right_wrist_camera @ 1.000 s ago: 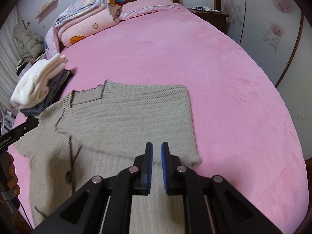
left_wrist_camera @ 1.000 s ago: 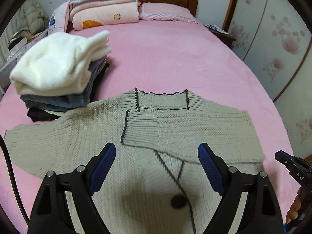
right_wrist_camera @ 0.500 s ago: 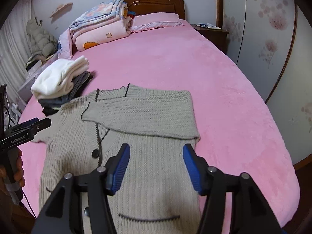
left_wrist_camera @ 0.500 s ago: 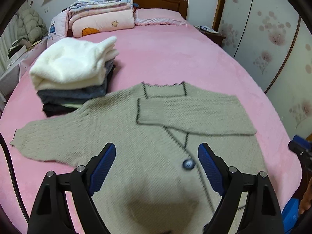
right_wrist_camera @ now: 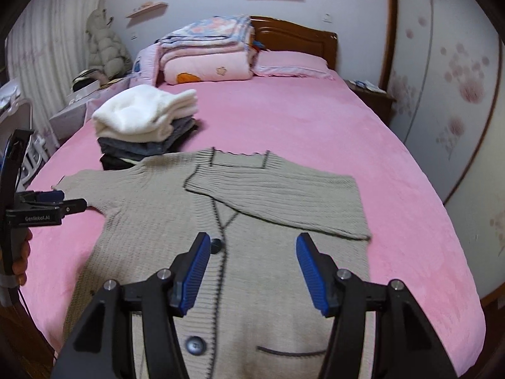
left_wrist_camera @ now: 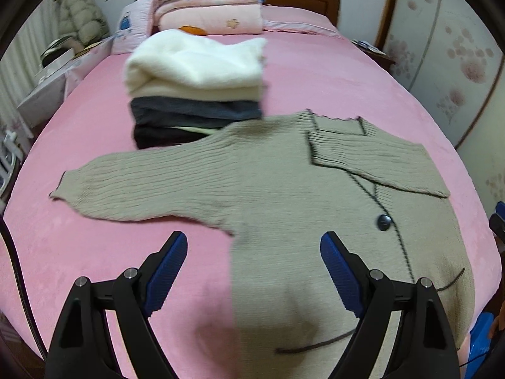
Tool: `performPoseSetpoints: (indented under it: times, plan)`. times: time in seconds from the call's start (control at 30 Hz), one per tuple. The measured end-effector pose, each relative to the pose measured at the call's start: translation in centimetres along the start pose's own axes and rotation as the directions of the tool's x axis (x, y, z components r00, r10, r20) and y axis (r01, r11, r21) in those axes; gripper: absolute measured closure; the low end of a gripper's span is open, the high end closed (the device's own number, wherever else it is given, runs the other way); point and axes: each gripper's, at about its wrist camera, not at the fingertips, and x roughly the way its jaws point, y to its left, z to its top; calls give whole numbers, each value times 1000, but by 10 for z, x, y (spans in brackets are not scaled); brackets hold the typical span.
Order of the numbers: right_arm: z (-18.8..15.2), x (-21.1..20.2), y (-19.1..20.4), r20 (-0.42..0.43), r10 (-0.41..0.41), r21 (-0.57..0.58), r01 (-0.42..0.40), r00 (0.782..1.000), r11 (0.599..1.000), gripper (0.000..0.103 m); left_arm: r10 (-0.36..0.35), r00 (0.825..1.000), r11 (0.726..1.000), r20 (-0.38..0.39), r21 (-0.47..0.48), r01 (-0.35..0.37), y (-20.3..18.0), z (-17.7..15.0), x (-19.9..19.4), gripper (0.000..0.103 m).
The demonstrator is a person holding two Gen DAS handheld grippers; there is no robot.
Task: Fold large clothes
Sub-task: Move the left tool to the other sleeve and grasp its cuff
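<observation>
A beige ribbed cardigan (left_wrist_camera: 284, 189) with dark trim and dark buttons lies flat on the pink bed (left_wrist_camera: 331, 72). Its right sleeve (right_wrist_camera: 277, 199) is folded across the chest. Its left sleeve (left_wrist_camera: 142, 186) lies stretched out to the left. My left gripper (left_wrist_camera: 254, 268) is open and empty above the cardigan's left side, below the outstretched sleeve. My right gripper (right_wrist_camera: 252, 265) is open and empty above the cardigan's front, near the button line. The left gripper also shows at the left edge of the right wrist view (right_wrist_camera: 63, 203).
A stack of folded clothes (left_wrist_camera: 195, 85), white on top of grey and black, sits just beyond the cardigan's left shoulder. Folded quilts (right_wrist_camera: 208, 53) and a pillow (right_wrist_camera: 293, 66) lie at the wooden headboard. A nightstand (right_wrist_camera: 369, 94) and wardrobe doors (right_wrist_camera: 457, 94) stand to the right.
The right gripper has opened and pulled back from the folded sleeve. The left gripper has shifted left, so the outstretched left sleeve now lies ahead of it.
</observation>
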Motion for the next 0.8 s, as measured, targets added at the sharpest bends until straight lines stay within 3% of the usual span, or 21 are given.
performPoseSetpoints:
  times: [0.37, 0.8]
  plan:
    - [7, 15, 75, -8, 10, -87, -11, 1000, 996, 46, 8, 1000, 988, -17, -154, -11, 95, -18, 21, 18]
    - [9, 76, 135, -22, 29, -47, -30, 999, 998, 46, -8, 997, 913, -75, -407, -23, 205, -38, 83, 18]
